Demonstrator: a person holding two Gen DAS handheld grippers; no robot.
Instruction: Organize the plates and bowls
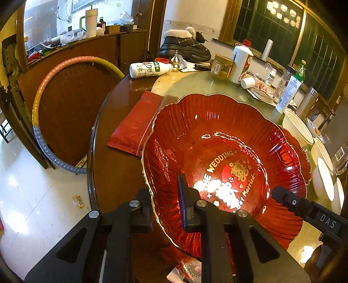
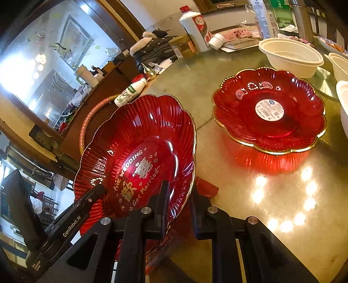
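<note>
A: Why two claws on one plate?
B: The left claw (image 1: 167, 204) and right claw (image 2: 179, 206) each clamp the rim of the red wedding plate (image 2: 139, 152), keeping it tilted above the worktop (image 2: 271, 206).
A: Bound where?
B: Likely onto the second red plate (image 2: 269, 108), beside white bowls (image 2: 291, 56).

From my feed this looked like a home dining room, not a lab. I saw a big round wooden table (image 1: 113, 139) with a glass turntable (image 2: 250, 196) on top, cluttered with a white liquor bottle with red label (image 1: 240, 62), a white plastic drink bottle lying on its side (image 1: 150, 69) and off-white disposable bowls (image 2: 291, 56). A black fur-trimmed boot (image 1: 184, 46) sat on it too. A wooden sideboard with a mirror (image 1: 71, 19) stood behind, and a multicoloured hula hoop (image 1: 43, 104) leaned beside it. The floor was pale tiles (image 1: 39, 196).
</note>
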